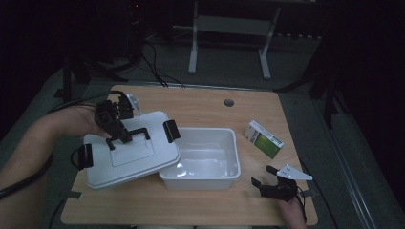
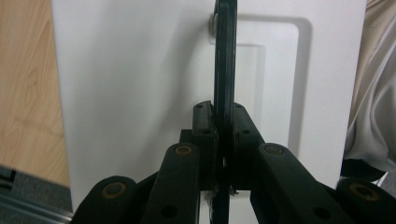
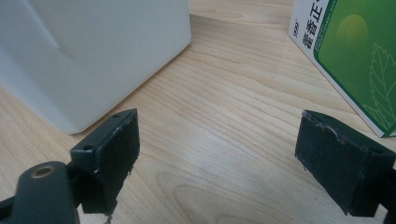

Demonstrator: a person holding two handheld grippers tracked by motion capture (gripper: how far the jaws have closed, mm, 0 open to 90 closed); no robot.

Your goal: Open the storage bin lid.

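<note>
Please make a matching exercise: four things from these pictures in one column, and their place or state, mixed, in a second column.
1. lid
2. white bin
3. green and white box
4. right gripper

a. open, on the table near the front edge
b. lying right of the bin
c. held by its black handle
d. uncovered at its right part

Pairs: 1-c, 2-d, 3-b, 4-a

On the light wooden table (image 1: pixel 200 107), the open white plastic bin (image 1: pixel 203 160) sits near the middle. The white plastic lid with a black handle and black side clips (image 1: pixel 131 150) lies tilted to the bin's left, its right edge resting over the bin's left rim. The green-and-white cardboard box (image 1: pixel 264 139) lies to the right of the bin and slightly behind it, apart from it.
</note>
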